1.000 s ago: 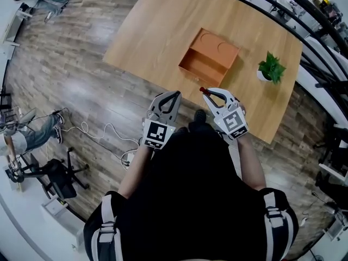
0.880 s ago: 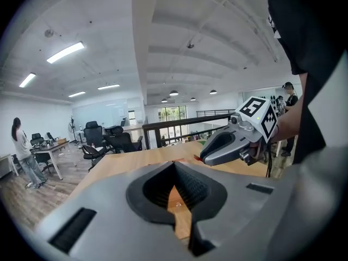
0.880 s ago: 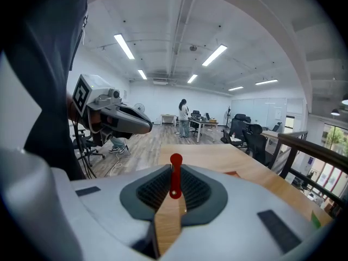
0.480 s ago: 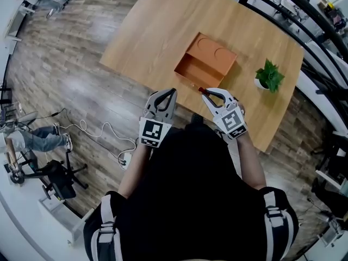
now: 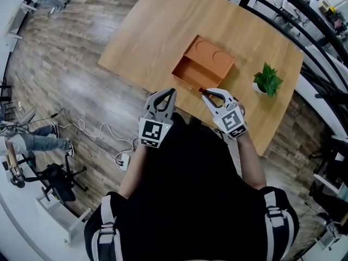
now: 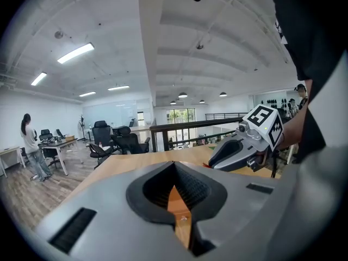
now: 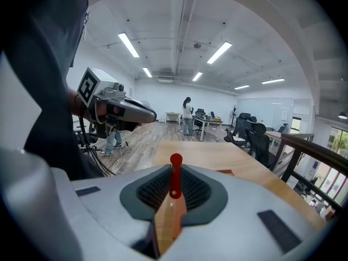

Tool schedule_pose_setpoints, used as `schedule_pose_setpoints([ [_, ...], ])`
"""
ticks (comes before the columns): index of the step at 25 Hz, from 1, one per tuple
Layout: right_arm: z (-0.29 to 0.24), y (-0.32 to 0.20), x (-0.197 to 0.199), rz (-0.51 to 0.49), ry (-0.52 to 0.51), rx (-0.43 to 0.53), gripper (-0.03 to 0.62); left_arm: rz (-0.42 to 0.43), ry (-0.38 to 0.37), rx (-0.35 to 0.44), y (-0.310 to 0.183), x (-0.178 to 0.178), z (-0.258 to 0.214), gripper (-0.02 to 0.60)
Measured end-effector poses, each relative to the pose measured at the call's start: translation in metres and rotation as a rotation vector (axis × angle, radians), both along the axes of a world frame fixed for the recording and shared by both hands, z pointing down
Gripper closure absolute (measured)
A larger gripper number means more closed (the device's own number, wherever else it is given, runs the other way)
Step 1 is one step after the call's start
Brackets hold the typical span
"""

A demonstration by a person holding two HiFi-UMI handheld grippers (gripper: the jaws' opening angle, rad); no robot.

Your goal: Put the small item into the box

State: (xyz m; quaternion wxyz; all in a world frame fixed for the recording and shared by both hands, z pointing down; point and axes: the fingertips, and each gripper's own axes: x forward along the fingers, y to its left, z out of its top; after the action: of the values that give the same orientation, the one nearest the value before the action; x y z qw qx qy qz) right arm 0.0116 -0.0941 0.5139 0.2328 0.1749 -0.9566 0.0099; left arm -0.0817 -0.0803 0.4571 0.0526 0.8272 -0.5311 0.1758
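An orange box (image 5: 202, 64) lies open on the wooden table (image 5: 157, 31), its lid folded back beyond it. My right gripper (image 5: 205, 92) is at the table's near edge, just in front of the box, shut on a small red item (image 5: 201, 90). In the right gripper view the item (image 7: 175, 179) is a thin red stick with a round head, standing up between the jaws. My left gripper (image 5: 172, 92) is beside the right one, to its left, over the table's edge. Its jaws meet at the tip (image 6: 174, 166) with nothing between them.
A small green plant (image 5: 267, 79) in a white pot stands on the table right of the box. Black railings (image 5: 304, 31) run along the right. A cable and power strip (image 5: 124, 157) lie on the wooden floor at left, near an office chair (image 5: 51, 179).
Both grippers have come forward to the table's near edge, so the box now lies closer in front of them. The red item stays in the right jaws.
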Motion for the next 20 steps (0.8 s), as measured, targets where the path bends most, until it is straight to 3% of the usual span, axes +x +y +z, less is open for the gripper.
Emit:
schedule_pose_setpoints([
  [13,0.02,-0.011,-0.004,0.029,0.041,-0.032,0.528,0.001,-0.01,-0.007,-0.017,-0.024,0.003,0.56],
  [20,0.026,-0.029,-0.021,0.07,0.061,-0.062,0.529,0.044,-0.01,-0.01,-0.046,-0.044,0.0,0.56],
])
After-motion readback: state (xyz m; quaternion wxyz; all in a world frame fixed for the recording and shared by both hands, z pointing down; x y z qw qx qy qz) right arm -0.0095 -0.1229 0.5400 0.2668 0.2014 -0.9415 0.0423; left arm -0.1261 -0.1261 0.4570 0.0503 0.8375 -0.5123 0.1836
